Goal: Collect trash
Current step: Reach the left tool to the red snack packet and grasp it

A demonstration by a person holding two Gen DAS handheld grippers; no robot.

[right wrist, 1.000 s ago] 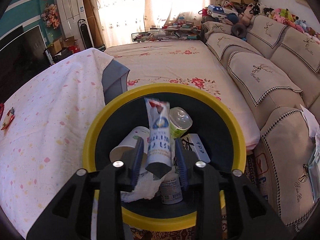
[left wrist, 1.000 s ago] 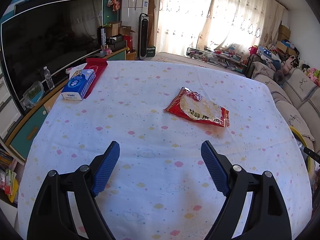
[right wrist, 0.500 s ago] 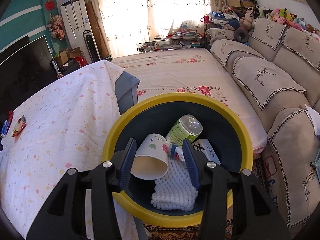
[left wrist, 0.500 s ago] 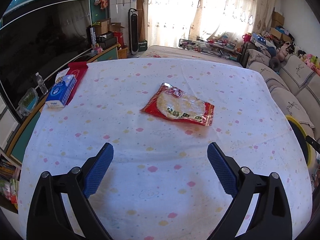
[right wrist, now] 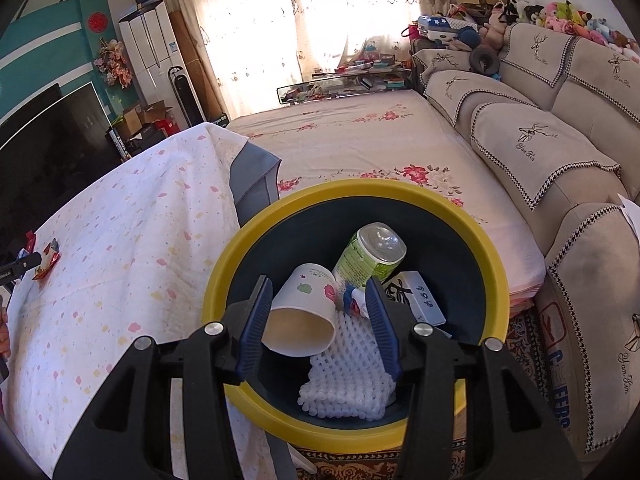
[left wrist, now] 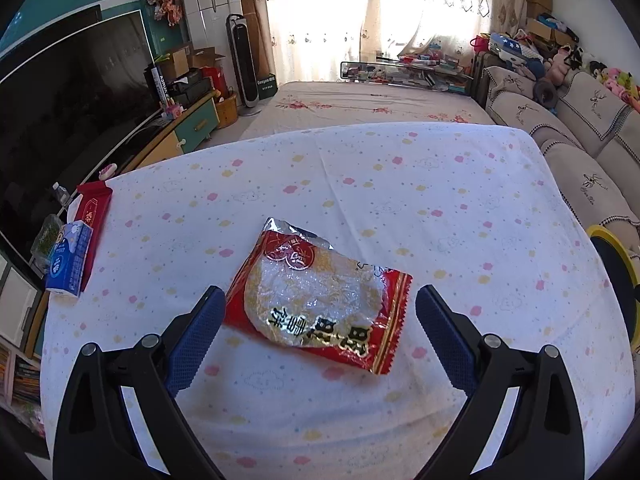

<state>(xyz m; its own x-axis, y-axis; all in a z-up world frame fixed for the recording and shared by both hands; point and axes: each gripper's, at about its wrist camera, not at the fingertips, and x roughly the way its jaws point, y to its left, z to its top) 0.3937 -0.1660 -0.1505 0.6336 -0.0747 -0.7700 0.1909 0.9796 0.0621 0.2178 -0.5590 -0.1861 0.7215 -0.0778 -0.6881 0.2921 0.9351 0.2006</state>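
A red snack wrapper [left wrist: 320, 300] with a clear window lies flat on the spotted tablecloth [left wrist: 400, 184]. My left gripper [left wrist: 320, 312] is open, its blue fingers either side of the wrapper's near end, just above it. My right gripper [right wrist: 318, 312] is open and empty over the yellow-rimmed dark bin [right wrist: 248, 248]. In the bin lie a paper cup [right wrist: 304, 308], a green can [right wrist: 368, 256], white foam netting [right wrist: 344, 376], a small box [right wrist: 420, 300] and a tube [right wrist: 354, 304]. The wrapper also shows far left in the right wrist view [right wrist: 46, 264].
A blue tissue pack [left wrist: 68, 260] and a red packet [left wrist: 92, 212] lie at the table's left edge. The bin rim [left wrist: 616, 256] shows at the table's right edge. A sofa [right wrist: 560, 140] and a flowered bed [right wrist: 360, 140] stand beyond the bin.
My right gripper opened and dropped the tube into the bin, then rose slightly. My left gripper moved forward to the red wrapper, fingers now straddling it.
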